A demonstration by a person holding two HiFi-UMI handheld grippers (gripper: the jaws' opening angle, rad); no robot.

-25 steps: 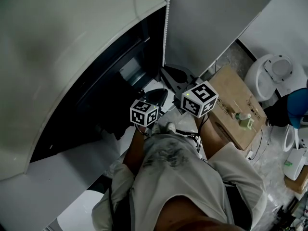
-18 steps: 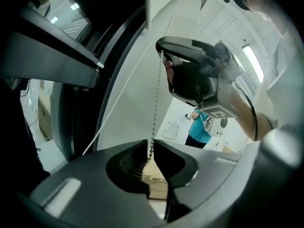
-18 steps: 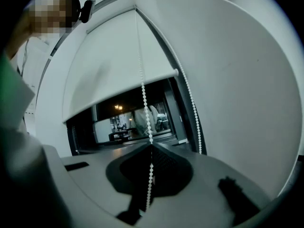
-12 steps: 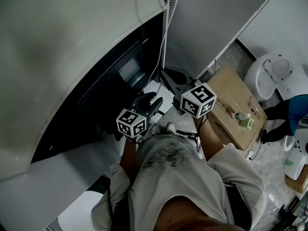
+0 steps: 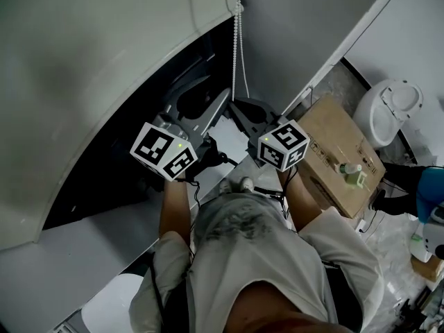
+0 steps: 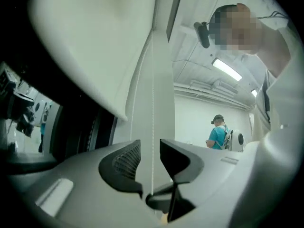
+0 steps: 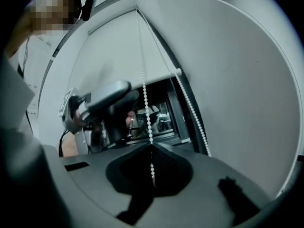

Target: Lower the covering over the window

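Note:
The white roller blind hangs partway down over the dark window; its bottom bar shows in the right gripper view. A white bead chain drops from the blind's right end. My right gripper is shut on one strand of the chain, which runs down into its jaws. My left gripper is raised beside it. Its jaws have just opened wide and eased in a little. A chain strand passes between the left fingertips, and neither pad presses on it.
A cardboard box with a small green bottle on it sits to the right below the grey wall panel. A white round fixture stands beyond it. A person in a teal shirt stands far off.
My left gripper has let go of the chain, opened, and risen along it to stand level with the right gripper. The right gripper has kept still, shut on its strand.

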